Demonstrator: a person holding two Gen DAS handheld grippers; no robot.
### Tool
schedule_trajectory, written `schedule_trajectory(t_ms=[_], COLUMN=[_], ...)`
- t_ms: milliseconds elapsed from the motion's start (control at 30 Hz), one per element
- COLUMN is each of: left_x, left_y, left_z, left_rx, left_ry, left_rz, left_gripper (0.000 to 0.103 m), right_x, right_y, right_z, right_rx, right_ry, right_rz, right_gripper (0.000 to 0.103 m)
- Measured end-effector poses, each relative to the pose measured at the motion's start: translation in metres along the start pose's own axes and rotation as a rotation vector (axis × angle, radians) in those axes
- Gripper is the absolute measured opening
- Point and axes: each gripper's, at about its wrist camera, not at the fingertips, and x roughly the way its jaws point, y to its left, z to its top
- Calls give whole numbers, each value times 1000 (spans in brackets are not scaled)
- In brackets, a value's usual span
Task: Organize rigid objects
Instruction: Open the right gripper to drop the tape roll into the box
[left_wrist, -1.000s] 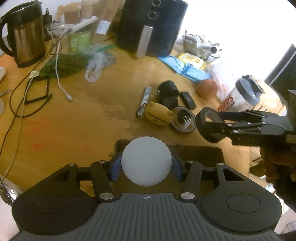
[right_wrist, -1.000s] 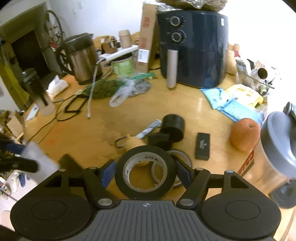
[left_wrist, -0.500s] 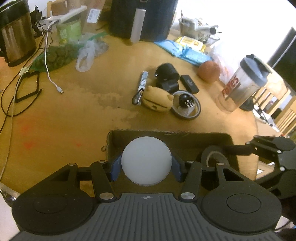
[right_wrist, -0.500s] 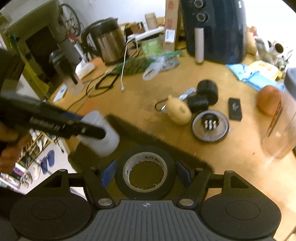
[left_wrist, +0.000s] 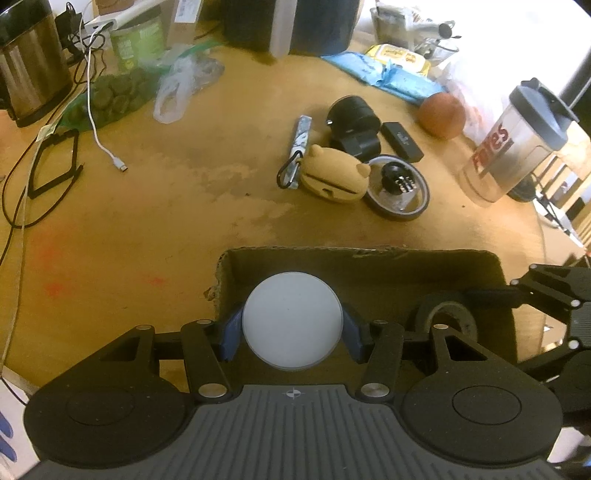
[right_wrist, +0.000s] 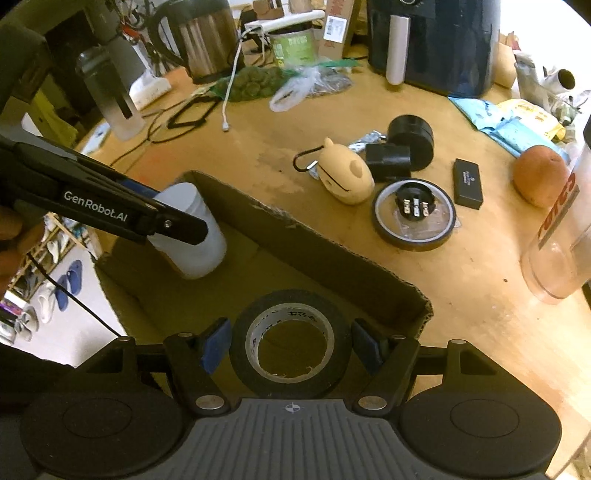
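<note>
Left gripper (left_wrist: 291, 325) clamped on a white cylindrical container (left_wrist: 291, 320), blue pads tight on both its sides, held inside the left end of the open cardboard box (left_wrist: 332, 254), just clear of the left wall. In the right wrist view the container (right_wrist: 192, 232) hangs near the box's far wall.

Right gripper (right_wrist: 290, 339) clamped on a black tape roll (right_wrist: 290, 338), inside the box's right end, corner close by. Box floor between the two loads bare.

Beyond the far rim, on the wooden table (left_wrist: 166, 206): tan animal-shaped case (left_wrist: 334, 173), tape ring holding a black plug (left_wrist: 399, 186), black flat case (left_wrist: 400, 141), orange fruit (left_wrist: 441, 114), shaker bottle (left_wrist: 517, 144) near the table's edge.
</note>
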Motion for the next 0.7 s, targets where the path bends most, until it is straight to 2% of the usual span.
schedule_trajectory(t_ms=[33, 67, 200, 367, 433, 533, 700], left_x=[1, 1, -5, -14, -19, -26, -39], left_y=[0, 0, -4, -6, -6, -6, -7], left_z=[0, 0, 2, 1, 0, -2, -5], left_rx=[1, 4, 28, 27, 18, 11, 4], left_ry=[2, 0, -27, -41, -49, -60, -86], left_rz=[4, 10, 21, 21, 16, 15, 30], left_gripper=[54, 54, 54, 54, 54, 54, 54], right_x=[0, 0, -3, -13, -20, -29, -40], right_y=[0, -1, -5, -3, -2, -1, -3], right_z=[0, 1, 4, 5, 5, 7, 10], right_rx=[0, 0, 19, 20, 28, 51, 88], right_ry=[2, 3, -1, -29, -49, -82, -100], right_rz=[-5, -8, -10, 12, 18, 20, 7], right_gripper=[61, 57, 76, 89, 98, 103, 103])
